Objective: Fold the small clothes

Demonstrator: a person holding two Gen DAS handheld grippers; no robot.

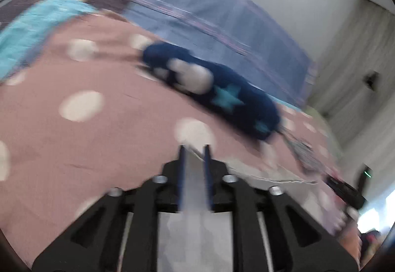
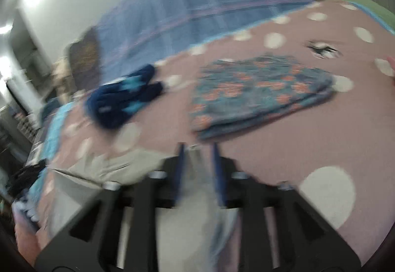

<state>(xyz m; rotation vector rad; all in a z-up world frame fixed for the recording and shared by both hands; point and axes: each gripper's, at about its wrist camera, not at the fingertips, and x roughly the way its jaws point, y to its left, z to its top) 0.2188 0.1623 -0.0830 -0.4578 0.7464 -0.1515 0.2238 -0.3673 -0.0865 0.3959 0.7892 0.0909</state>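
The bedspread [image 2: 271, 136] is dusty pink with large cream polka dots and a turquoise edge. A navy garment [image 1: 222, 94] carries turquoise stars and a white patch. The folded cloth [image 2: 259, 91] is grey-blue with orange flowers. Behind hangs a blue blanket [image 1: 209, 17] with thin pink stripes. Each black tool holds pale grey-white fabric [image 1: 195, 198] between blue pads.

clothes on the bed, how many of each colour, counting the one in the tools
navy with blue stars: 1
blue with orange flowers, folded: 1
pale grey, held by the left tool and right tool: 1
total: 3
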